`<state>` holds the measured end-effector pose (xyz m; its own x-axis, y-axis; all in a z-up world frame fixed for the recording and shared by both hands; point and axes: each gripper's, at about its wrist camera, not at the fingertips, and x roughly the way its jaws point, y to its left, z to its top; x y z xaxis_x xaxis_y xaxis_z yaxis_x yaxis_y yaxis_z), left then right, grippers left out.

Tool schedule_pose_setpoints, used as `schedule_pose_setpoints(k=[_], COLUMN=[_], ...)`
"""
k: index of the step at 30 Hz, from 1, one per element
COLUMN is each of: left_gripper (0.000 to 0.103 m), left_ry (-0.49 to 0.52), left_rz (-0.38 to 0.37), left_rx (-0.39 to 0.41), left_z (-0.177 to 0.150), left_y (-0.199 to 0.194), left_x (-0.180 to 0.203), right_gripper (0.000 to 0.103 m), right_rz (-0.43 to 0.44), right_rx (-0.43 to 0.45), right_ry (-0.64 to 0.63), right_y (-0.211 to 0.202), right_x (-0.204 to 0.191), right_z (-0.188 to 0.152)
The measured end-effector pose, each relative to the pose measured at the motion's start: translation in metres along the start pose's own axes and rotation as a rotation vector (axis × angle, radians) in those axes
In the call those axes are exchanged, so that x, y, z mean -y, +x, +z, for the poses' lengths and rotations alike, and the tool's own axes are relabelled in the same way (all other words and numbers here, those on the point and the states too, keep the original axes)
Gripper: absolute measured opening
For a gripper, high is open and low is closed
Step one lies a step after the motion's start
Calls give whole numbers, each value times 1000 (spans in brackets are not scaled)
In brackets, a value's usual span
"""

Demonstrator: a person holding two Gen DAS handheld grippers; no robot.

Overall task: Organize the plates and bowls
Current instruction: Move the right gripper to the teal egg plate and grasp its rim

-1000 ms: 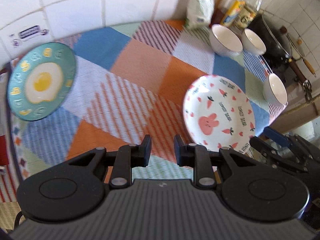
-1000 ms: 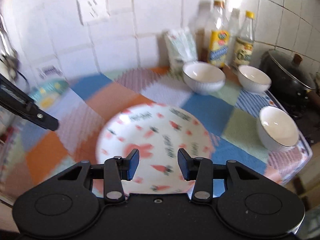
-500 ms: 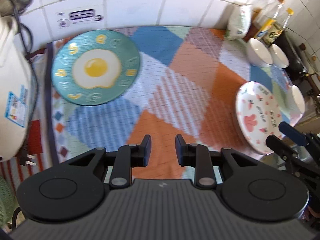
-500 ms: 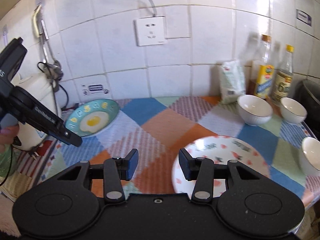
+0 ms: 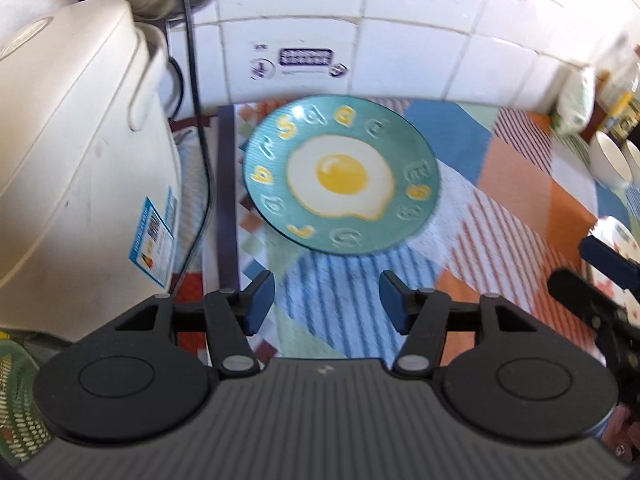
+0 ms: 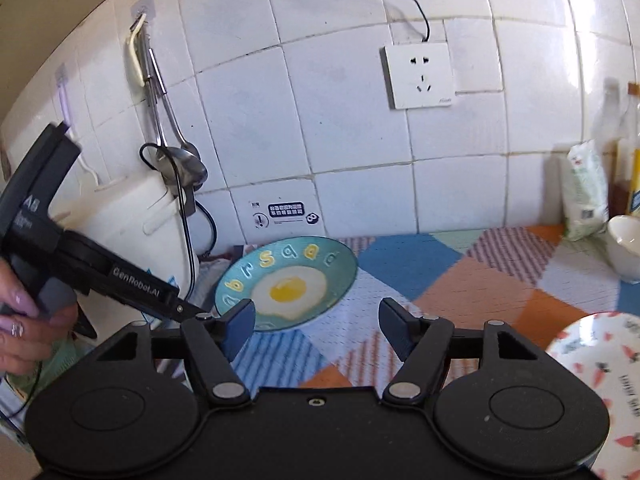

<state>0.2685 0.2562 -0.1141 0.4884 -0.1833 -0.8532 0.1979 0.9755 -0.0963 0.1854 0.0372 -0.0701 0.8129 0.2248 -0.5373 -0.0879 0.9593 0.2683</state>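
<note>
A teal plate with a fried-egg print [image 5: 340, 174] lies flat on the patchwork cloth near the back wall; it also shows in the right wrist view [image 6: 286, 282]. My left gripper [image 5: 326, 302] is open and empty, just in front of that plate's near rim. My right gripper [image 6: 316, 324] is open and empty, above the cloth to the plate's right. A white plate with carrot and rabbit prints [image 6: 600, 364] lies at the front right, also at the right edge of the left wrist view [image 5: 618, 242]. White bowls [image 5: 608, 158] stand at the far right; one shows in the right wrist view [image 6: 626, 246].
A cream appliance [image 5: 76, 168] with a black cord stands left of the teal plate. The tiled wall [image 6: 360, 160] is close behind, with a socket and hanging utensils [image 6: 176, 148]. A white bag [image 6: 584, 190] and bottles [image 6: 630, 152] stand at the back right. A green basket [image 5: 16, 396] is at bottom left.
Both grippers have swung left, away from the carrot plate and toward the teal plate, which is now larger and closer. Both grippers have opened wider.
</note>
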Motion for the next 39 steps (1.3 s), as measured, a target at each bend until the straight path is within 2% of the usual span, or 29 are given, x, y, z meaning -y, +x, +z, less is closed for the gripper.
schedule_pose_setpoints(k=[2,7,13,18,22,25,30,32,34,36,38,39], left_gripper=[58,59,59,59,58,55,48,44,44,40,39,39], left_ry=[-17,-63,-77,-97,-91,-71,-77,-68,-73,-86,-80,-87], left_rz=[4,-14,4,19,28,47,56,55,27,2,18,20], left_rx=[27,88,59,30,39,55,26,4,-52,-54,-50,-48], left_z=[1,3,5,10,14,18,28,29,29,29,28,27], left_y=[8,31,54,72,78,83,95,98,104,106,107,108], left_x=[-5,-13,-10,-13,-14,-15,-19,-19,-21,-22,-20,-21], right_gripper=[73,73,73,73,71,70,69,57,47,42,24,21], right_rz=[-12,-20,-39,-19,-12,-6,5,28,46,46,33,35], right_rx=[2,-66,-174,-207,-220,-224,-235,-246,-257,-265,-288,-300], right_ry=[41,135,260,306,348,375,383,375,364,356,350,357], right_y=[18,63,105,127,140,151,169,175,179,180,183,185], right_x=[0,4,17,24,29,32,32,30,29,30,33,35], right_z=[-1,-2,-3,-4,-2,1,6,7,8,7,6,6])
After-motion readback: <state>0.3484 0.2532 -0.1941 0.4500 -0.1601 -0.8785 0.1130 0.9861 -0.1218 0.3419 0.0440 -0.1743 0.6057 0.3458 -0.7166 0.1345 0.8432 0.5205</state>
